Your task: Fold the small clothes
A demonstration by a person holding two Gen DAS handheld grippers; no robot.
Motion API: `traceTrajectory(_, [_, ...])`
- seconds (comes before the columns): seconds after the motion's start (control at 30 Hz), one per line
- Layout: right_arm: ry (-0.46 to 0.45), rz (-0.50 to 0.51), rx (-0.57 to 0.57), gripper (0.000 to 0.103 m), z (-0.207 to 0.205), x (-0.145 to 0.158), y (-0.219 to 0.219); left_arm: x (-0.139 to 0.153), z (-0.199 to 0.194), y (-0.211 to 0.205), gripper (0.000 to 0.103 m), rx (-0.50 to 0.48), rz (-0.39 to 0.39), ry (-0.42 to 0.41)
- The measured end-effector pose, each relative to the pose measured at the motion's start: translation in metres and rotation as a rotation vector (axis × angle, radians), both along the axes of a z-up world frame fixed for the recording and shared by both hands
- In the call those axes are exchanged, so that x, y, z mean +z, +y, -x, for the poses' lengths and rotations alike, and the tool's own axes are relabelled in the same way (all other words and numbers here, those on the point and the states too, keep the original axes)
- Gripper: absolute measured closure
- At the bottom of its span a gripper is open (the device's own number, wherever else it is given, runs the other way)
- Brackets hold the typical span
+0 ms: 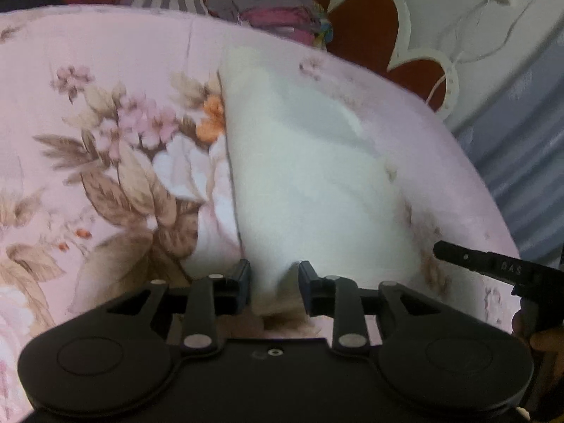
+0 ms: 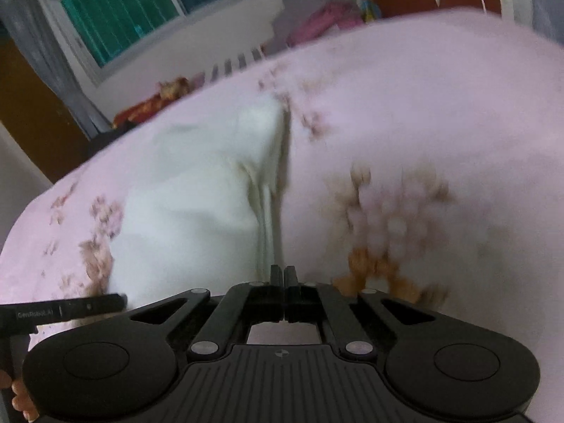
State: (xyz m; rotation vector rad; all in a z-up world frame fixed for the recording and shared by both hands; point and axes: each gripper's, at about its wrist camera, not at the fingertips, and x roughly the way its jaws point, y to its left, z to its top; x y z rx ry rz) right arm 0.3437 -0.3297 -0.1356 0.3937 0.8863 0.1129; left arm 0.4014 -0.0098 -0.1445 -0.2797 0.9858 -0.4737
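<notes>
**White cloth gripped on the bed**

Left wrist view: the left gripper (image 1: 274, 283) has its fingers clamped on the near corner of the white cloth (image 1: 310, 162), which lies on the floral bedsheet (image 1: 105, 134).

Right wrist view: the right gripper (image 2: 283, 276) has its fingers pressed together on the cloth's bunched near edge.

Floral pink bed (image 1: 105, 176), green-shuttered window (image 2: 116, 10)

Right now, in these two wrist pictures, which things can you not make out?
- Near corner of the white cloth garment: left wrist view, it dips behind the left gripper, so a pinch is unclear.
- Cloth in the right gripper: right wrist view, shut jaws and blur hide it.
- Kind of garment: folds hide its shape.
- Folded clothes pile: small, blurred.
</notes>
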Motion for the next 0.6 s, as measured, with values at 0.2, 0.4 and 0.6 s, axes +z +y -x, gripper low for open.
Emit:
traceTrajectory(0.2, [-0.099, 0.026, 0.049, 0.103, -0.039, 0.02, 0.022, 0.019, -0.031, -0.015, 0.075, 0.042, 0.005, -0.078])
traceTrajectory(0.4, [-0.145, 0.087, 0.089, 0.103, -0.092, 0.007, 0.054, 0.019, -0.067, -0.041, 0.075, 0.044, -0.023, -0.129])
traceTrajectory(0.6, [-0.076, 0.196, 0.142, 0.103, -0.101, -0.042, 0.059, 0.0, -0.07, -0.055, 0.073, -0.001, -0.111, -0.104])
